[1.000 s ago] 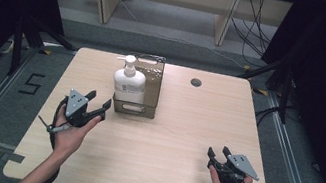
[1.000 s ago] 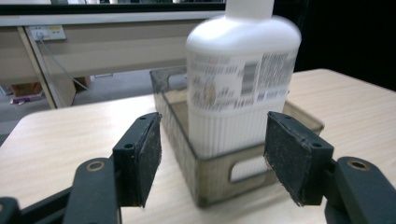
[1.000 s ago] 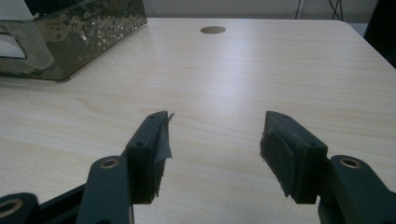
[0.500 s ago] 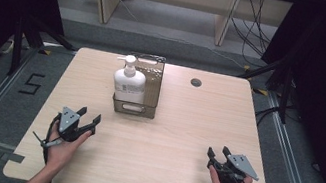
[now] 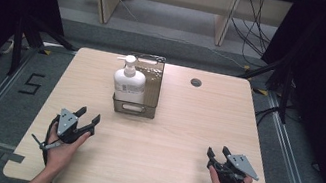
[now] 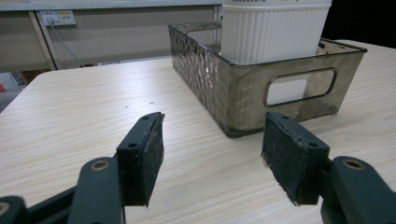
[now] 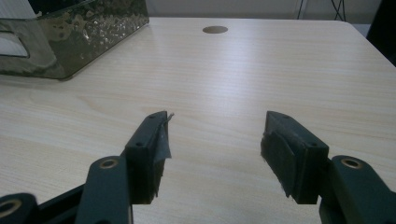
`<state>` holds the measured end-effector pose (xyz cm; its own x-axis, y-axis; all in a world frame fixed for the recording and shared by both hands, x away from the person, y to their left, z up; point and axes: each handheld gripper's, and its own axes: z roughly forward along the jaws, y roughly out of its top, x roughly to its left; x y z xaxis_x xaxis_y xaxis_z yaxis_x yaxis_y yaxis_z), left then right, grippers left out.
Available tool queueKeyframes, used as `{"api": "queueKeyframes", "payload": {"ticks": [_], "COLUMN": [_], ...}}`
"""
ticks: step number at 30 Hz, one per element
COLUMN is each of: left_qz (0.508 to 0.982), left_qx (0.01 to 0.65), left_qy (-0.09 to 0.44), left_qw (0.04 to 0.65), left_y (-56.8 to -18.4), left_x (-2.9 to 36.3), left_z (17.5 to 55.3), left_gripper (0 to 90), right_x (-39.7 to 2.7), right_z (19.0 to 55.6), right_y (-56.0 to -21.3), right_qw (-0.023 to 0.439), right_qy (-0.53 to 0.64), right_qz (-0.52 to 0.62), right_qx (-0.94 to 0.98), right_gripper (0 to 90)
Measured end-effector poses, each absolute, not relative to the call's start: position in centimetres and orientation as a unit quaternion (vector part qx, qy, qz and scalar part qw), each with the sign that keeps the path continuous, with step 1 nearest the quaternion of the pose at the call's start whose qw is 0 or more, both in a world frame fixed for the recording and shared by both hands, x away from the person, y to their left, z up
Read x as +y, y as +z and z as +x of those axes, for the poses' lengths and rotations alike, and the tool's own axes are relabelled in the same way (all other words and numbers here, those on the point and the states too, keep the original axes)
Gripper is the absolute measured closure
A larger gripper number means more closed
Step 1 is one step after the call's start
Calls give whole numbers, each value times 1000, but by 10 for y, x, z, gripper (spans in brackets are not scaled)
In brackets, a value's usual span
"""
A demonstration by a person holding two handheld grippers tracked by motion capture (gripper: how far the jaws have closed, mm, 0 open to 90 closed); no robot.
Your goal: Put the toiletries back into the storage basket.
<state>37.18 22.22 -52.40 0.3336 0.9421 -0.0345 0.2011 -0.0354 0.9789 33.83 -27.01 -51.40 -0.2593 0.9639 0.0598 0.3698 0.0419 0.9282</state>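
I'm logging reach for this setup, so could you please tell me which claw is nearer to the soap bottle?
Left. The left claw sits just in front-left of the soap bottle in its bin; the right claw rests far off at the table's front-right.

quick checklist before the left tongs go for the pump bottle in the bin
1. Left tongs open with nothing between the pads: ok; the jaws have just been closing a little but stand wide.
2. Pump bottle upright in the smoked plastic bin, at its near end: ok.
3. Bare tabletop between the left tongs and the bin: ok.
4. Left tongs aimed at the bin: ok in the left gripper view, where the bin's near wall lies ahead, a little to the right.
5. Right tongs open, apart from the bin: ok.
6. Jaws open wide enough for the bottle body: cannot tell.
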Motion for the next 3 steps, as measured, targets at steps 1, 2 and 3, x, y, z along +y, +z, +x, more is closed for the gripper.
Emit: {"api": "queueKeyframes", "payload": {"ticks": [1, 2, 3], "left_qz": [626, 627, 627], "left_qx": [456, 456, 456], "left_qy": [353, 353, 353], "left_qw": [524, 524, 524], "left_y": [-524, -524, -524], "left_x": [222, 222, 222], "left_z": [372, 372, 372], "left_gripper": [379, 379, 379], "right_x": [-270, -269, -269], "right_z": [338, 338, 338], "right_y": [-514, -514, -514], "right_qw": [324, 319, 319], "right_qy": [459, 463, 463], "right_qz": [518, 524, 524], "right_qx": [645, 640, 640], "right_gripper": [417, 416, 416]}}
